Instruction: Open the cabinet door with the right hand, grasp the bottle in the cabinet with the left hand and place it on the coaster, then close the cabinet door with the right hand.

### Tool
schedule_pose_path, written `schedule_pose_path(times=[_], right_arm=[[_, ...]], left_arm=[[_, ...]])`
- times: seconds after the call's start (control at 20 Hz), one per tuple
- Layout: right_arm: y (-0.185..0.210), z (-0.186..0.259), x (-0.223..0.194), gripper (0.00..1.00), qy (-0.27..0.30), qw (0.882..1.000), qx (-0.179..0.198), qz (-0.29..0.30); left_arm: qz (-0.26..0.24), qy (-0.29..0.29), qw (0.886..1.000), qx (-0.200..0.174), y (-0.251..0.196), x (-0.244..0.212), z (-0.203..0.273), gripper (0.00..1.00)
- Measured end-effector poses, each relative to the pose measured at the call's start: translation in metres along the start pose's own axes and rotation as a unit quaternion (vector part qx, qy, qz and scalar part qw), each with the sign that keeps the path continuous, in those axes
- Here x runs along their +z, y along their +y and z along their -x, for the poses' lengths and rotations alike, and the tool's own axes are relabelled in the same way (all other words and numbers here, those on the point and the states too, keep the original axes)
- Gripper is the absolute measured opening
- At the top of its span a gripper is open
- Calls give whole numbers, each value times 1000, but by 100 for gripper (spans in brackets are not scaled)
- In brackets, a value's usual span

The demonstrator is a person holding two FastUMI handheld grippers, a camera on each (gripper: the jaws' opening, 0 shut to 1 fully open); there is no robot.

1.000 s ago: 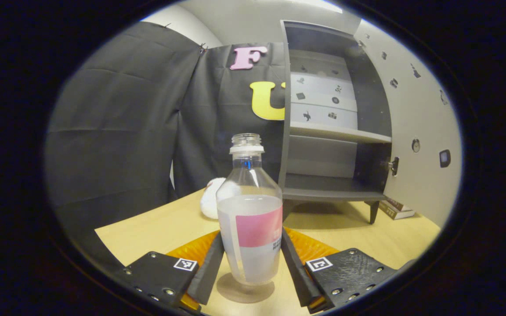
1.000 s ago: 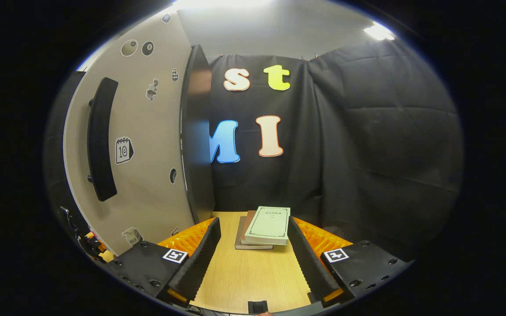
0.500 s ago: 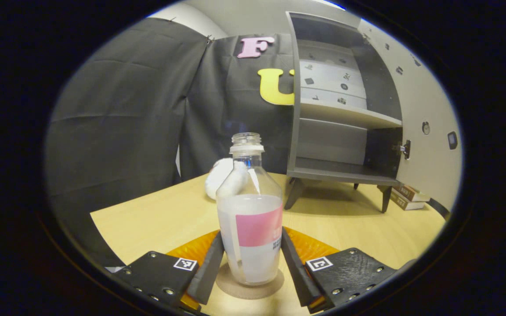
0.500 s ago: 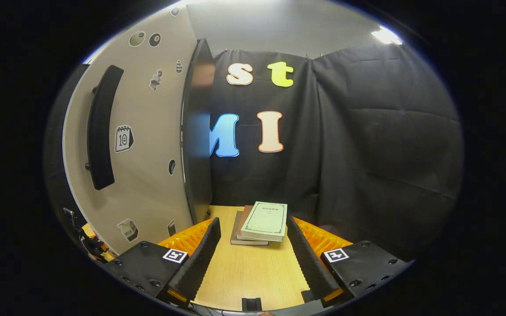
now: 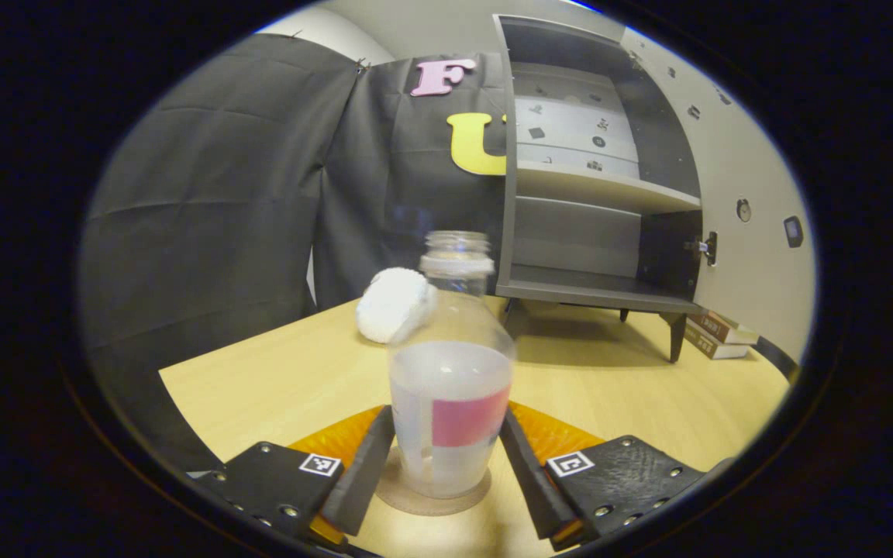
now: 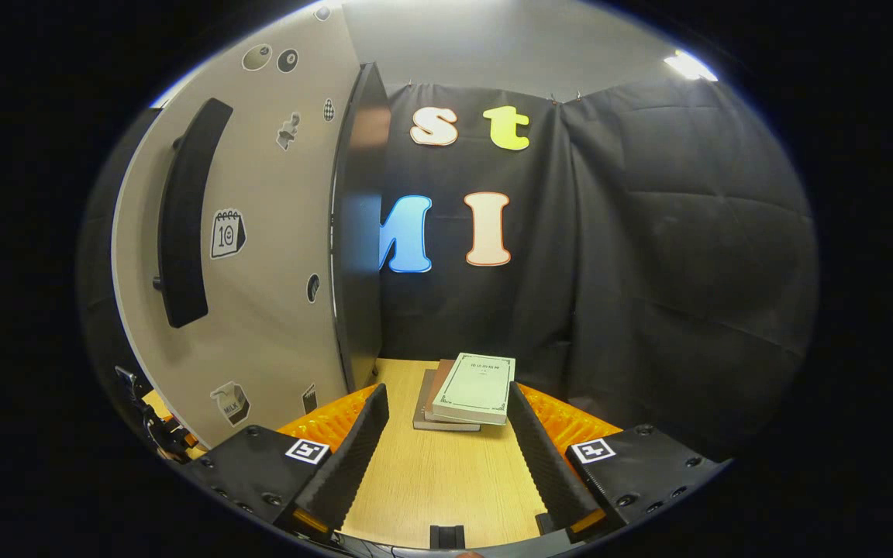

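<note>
A clear bottle (image 5: 450, 403) with a pink label, no cap and some liquid in it stands on the round brown coaster (image 5: 408, 502) on the wooden table. My left gripper (image 5: 446, 415) is shut on its lower body, one finger on each side. The bottle's neck looks blurred. Behind it, the grey cabinet (image 5: 594, 291) stands with its shelves bare and its pale door (image 5: 741, 256) swung wide. In the right gripper view, my right gripper (image 6: 443, 395) is open with nothing between its fingers. It sits just right of the door's outer face (image 6: 260, 256) and its dark handle (image 6: 183, 225).
A white fluffy object (image 5: 392, 306) lies on the table behind the bottle. A stack of books (image 6: 470, 387) lies on the table ahead of the right gripper, and the same books (image 5: 714, 337) sit under the open door. Black cloth walls close in the table.
The bottle has come down onto the coaster in the left gripper, and the view has tipped slightly. The right gripper has drifted a little; the door and books have barely shifted.
</note>
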State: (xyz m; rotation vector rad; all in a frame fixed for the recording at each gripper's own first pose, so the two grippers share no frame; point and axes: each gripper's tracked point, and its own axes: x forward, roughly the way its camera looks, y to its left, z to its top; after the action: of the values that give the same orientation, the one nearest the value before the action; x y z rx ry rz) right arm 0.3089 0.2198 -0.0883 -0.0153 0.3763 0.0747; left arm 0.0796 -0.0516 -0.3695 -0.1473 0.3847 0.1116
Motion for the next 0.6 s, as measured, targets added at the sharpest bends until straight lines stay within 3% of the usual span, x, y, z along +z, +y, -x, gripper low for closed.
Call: schedule_pose_path(times=[0.15, 0.6], right_arm=[[1, -1, 3, 97, -6, 1000, 3, 0], [7, -1, 28, 97, -39, 998, 34, -22]], left_arm=[[-7, -11, 1000, 3, -1, 14, 2, 83], [-34, -72, 997, -7, -21, 130, 37, 84]])
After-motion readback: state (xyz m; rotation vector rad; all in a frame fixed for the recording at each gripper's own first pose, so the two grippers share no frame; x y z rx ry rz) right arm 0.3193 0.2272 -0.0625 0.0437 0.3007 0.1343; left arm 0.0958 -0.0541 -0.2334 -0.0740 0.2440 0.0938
